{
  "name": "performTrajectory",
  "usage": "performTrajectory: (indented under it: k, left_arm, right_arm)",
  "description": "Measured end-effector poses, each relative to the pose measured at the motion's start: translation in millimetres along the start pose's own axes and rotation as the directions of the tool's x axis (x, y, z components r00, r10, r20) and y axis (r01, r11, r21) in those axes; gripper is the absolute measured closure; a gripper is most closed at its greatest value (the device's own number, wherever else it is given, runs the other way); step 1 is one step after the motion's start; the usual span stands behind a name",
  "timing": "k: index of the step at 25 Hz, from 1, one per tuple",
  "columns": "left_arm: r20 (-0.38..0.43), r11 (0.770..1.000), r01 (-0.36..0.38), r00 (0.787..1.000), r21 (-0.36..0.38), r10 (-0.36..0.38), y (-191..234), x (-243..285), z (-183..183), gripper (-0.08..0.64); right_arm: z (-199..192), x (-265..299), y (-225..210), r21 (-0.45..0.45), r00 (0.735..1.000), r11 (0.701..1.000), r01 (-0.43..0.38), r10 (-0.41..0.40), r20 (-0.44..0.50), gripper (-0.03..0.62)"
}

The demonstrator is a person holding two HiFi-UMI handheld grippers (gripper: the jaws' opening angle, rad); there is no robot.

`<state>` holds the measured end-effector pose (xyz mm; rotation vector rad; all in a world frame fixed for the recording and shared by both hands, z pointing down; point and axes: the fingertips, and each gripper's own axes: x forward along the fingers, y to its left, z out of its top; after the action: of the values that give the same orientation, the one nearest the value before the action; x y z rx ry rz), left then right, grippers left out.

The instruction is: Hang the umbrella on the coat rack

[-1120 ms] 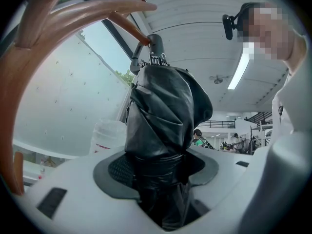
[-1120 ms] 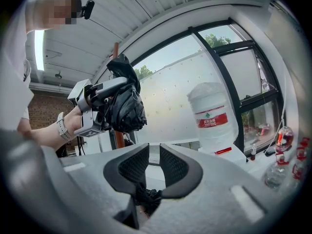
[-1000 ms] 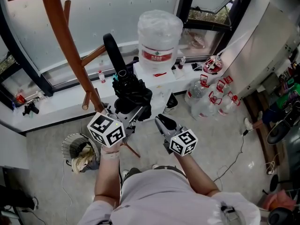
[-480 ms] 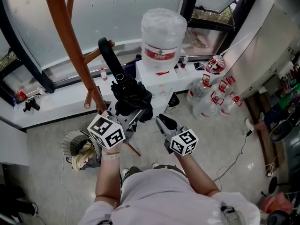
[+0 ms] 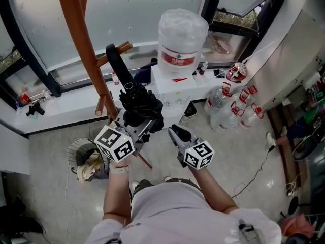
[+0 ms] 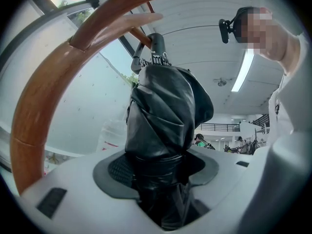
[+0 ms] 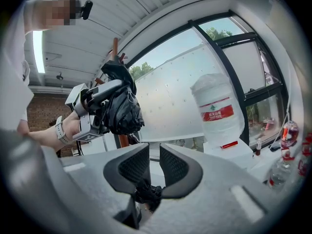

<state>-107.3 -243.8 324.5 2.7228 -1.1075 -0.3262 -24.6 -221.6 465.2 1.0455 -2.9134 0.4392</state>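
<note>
The left gripper clamps its fingers on the folded black umbrella, gripping the bunched canopy low down. The umbrella points up and away from the person, its handle rising just beside the wooden rack and close to a peg; whether they touch cannot be told. The right gripper hovers to the right of the umbrella, well apart from it, its fingers nearly together with only a slit between and nothing held. Farther off stands a water jug; a bin sits on the floor, left.
</note>
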Motion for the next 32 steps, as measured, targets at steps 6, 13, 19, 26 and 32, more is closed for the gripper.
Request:
performTrajectory:
  k: [6, 13, 19, 26, 32]
  left_arm:
    - [0.004, 0.999, -0.038, 0.999, 0.001, 0.038, 12.5, -20.6, -3.1, 0.308]
    - [0.008, 0.996, -0.089, 0.996, 0.005, 0.089, 27.1, -38.6, -7.2, 0.307]
    - [-0.01, 0.99, -0.136, 0.991, 0.047, 0.137, 33.7, -45.9, -6.3, 0.302]
    - [0.01, 0.974, -0.204, 0.979, 0.098, 0.204, 43.6, -51.8, -9.4, 0.296]
    - [0.027, 0.965, -0.228, 0.974, 0.129, 0.226, 40.8, -56.0, -6.7, 0.291]
  right_arm:
    - [-5.7, 7.7, 11.0, -0.004, 1.0, 1.0, -0.017, 0.017, -0.006, 0.534]
    - [-12.0, 15.6, 21.4, -0.001, 0.999, 0.999, -0.046, 0.046, -0.02, 0.534]
    - [-17.2, 18.5, 25.5, 0.011, 0.996, 0.997, -0.077, 0.077, -0.033, 0.535]
    - [-25.3, 21.3, 30.4, 0.015, 0.993, 0.994, -0.111, 0.111, -0.044, 0.534]
    - [-27.5, 26.4, 37.0, 0.021, 0.988, 0.989, -0.144, 0.145, -0.058, 0.534]
